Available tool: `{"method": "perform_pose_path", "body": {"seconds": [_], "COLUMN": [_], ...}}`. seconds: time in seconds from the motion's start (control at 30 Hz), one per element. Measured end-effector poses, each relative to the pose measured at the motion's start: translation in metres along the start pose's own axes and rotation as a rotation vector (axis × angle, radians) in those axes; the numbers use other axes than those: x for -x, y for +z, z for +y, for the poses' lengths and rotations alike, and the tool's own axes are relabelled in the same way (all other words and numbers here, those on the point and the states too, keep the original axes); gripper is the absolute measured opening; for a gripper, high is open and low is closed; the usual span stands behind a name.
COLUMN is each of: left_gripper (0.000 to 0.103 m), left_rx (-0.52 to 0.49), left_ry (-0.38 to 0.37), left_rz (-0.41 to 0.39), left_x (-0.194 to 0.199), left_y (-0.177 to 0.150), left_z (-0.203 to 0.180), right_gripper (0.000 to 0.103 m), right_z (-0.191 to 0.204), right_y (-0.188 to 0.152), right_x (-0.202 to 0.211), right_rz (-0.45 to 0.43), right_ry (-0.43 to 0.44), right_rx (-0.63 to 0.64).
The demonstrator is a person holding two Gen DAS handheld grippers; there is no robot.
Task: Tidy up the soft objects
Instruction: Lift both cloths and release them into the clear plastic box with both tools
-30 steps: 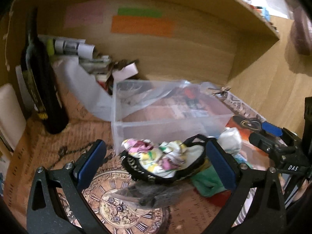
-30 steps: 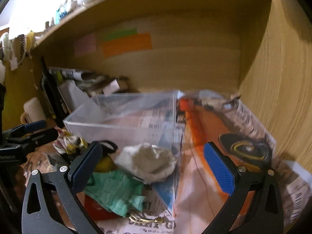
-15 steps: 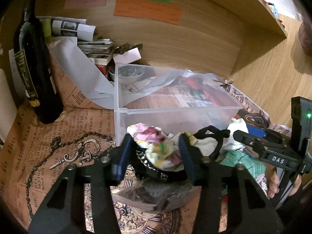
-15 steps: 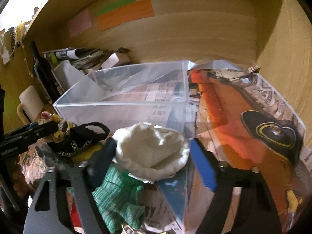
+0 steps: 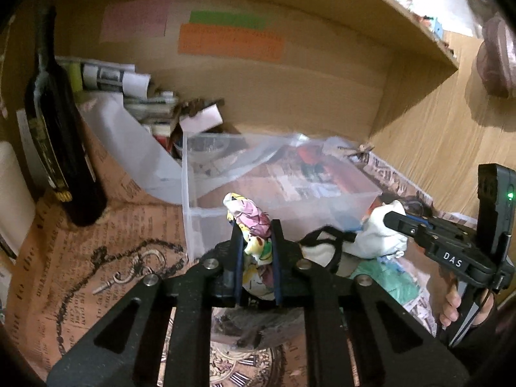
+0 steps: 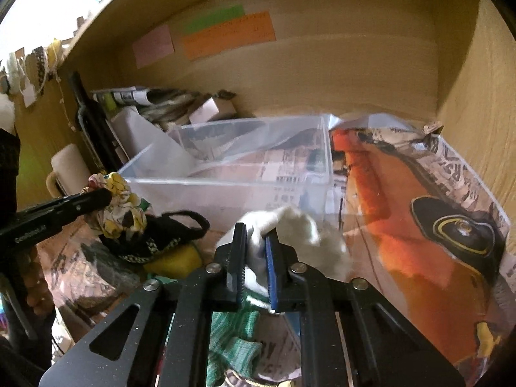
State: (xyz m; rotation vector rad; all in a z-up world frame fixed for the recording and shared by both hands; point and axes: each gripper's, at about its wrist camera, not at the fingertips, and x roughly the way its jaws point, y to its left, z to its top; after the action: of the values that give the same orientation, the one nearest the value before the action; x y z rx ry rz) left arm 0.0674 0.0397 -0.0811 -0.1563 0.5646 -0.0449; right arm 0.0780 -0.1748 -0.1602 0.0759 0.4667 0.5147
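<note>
Two grippers are clenched: the left gripper (image 5: 257, 258) pinches a floral patterned cloth (image 5: 250, 222) standing upright, the right gripper (image 6: 256, 262) a crumpled white cloth (image 6: 300, 235), both before the clear plastic bin (image 6: 225, 174).

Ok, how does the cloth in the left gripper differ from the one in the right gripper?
The left gripper pinches a floral cloth printed in pink, yellow and green; the right gripper pinches a plain white cloth. The floral cloth sticks up as a tight bunch between the pads, while the white cloth spills out to one side. Both are crumpled, clamped, and sit just in front of the clear bin.
</note>
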Motion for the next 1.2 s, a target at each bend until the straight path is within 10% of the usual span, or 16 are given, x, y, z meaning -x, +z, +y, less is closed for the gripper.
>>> {"method": "perform_pose_path", "body": {"seconds": [0.57, 1.2], "left_gripper": [0.014, 0.014], "left_rx": [-0.023, -0.037], "left_ry": [0.032, 0.031], "left_rz": [-0.147, 0.183], "left_x": [0.009, -0.111], "left_y": [0.065, 0.089], "left_z": [0.001, 0.017], "right_gripper": [0.01, 0.01], "right_z": [0.01, 0.016], "right_y": [0.057, 0.094], "right_x": [0.032, -0.07], "right_rz": [-0.207, 0.011], "right_ry": [-0.025, -0.038], "right_rx": [0.055, 0.162]}}
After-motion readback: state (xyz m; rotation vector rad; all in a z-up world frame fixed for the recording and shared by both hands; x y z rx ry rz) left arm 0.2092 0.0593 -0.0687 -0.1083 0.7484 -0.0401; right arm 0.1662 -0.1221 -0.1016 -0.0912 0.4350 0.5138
